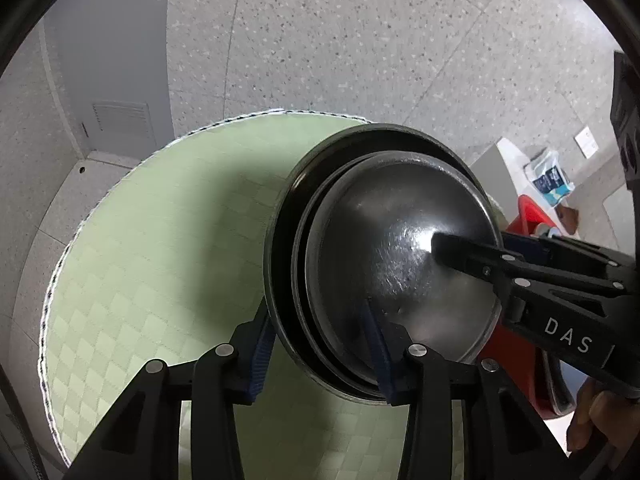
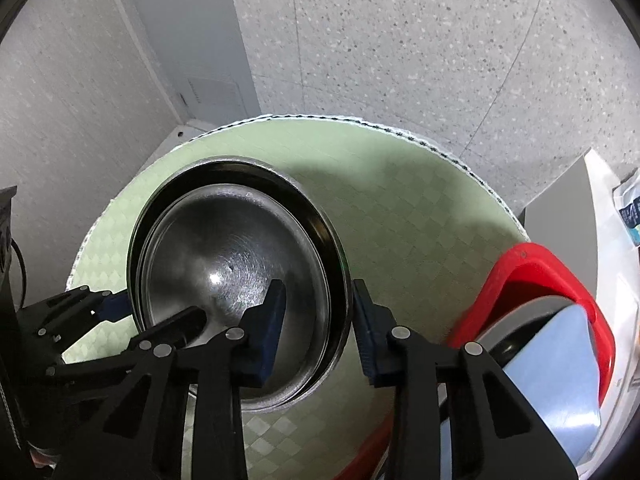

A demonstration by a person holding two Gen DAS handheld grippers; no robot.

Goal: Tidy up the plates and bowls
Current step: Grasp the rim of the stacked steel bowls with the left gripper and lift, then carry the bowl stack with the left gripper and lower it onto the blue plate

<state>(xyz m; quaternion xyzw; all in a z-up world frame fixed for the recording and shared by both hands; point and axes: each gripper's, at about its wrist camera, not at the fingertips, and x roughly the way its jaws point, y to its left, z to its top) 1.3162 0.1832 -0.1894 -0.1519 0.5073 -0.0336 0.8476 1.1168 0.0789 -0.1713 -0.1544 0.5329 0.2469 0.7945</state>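
Nested steel bowls (image 1: 384, 248) stand on a round table with a pale green checked cloth (image 1: 152, 248); they also show in the right wrist view (image 2: 240, 248). My left gripper (image 1: 320, 356) straddles the near rim, one finger inside, one outside, jaws apart. My right gripper (image 2: 320, 312) straddles the right rim (image 2: 340, 280) the same way, jaws apart. The right gripper's finger (image 1: 460, 252) reaches into the bowl in the left wrist view. The left gripper's fingers (image 2: 176, 324) show at lower left in the right wrist view.
A red basin (image 2: 536, 276) holding a grey-blue plate (image 2: 560, 364) sits at the table's right edge. A grey box with a blue packet (image 1: 548, 180) stands beyond. Speckled floor and a grey door (image 2: 188, 40) lie behind the table.
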